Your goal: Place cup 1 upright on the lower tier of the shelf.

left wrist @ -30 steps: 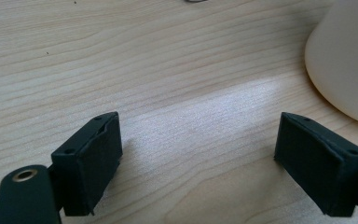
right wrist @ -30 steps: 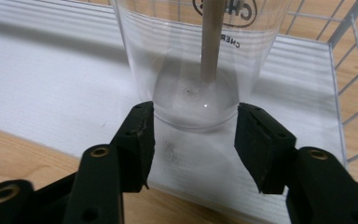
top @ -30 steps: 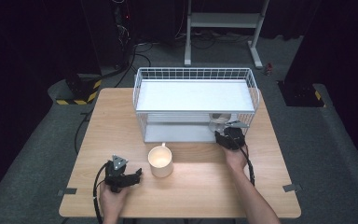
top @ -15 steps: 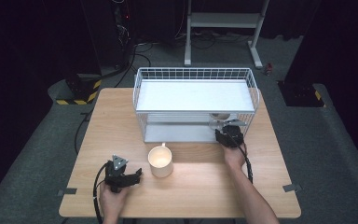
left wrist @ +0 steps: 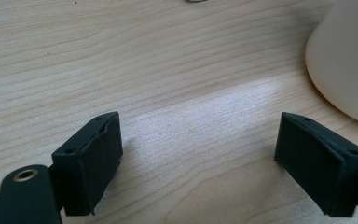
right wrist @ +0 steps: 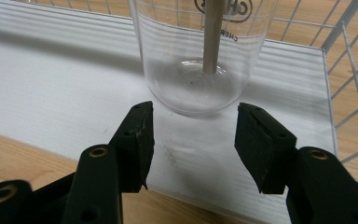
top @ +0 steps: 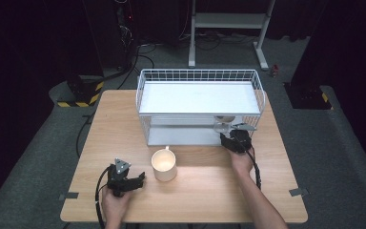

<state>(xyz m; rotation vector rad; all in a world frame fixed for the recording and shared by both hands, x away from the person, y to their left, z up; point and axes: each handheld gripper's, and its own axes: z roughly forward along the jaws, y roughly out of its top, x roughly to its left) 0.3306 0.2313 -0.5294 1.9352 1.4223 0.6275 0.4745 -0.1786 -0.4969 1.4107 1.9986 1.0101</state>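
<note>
A clear glass (right wrist: 200,56) with a thin stick standing in it sits on the white lower shelf (right wrist: 56,88) of the wire rack (top: 200,107). My right gripper (right wrist: 191,135) is open just in front of the glass, its jaws wide and nothing between them; it also appears at the rack's front right (top: 236,140). My left gripper (left wrist: 198,154) rests open over bare wood near the table's front left (top: 124,179). A cream mug (top: 164,164) stands just right of it, and its side (left wrist: 345,60) fills that gripper view's right edge.
The wooden table (top: 100,124) carries the two-tier white wire rack at its back centre. Dark floor, cables and a metal stand lie beyond the table's far edge. Bare wood lies between the mug and the right hand.
The right gripper has crept slightly forward toward the rack's lower shelf. The left gripper and the mug have stayed put.
</note>
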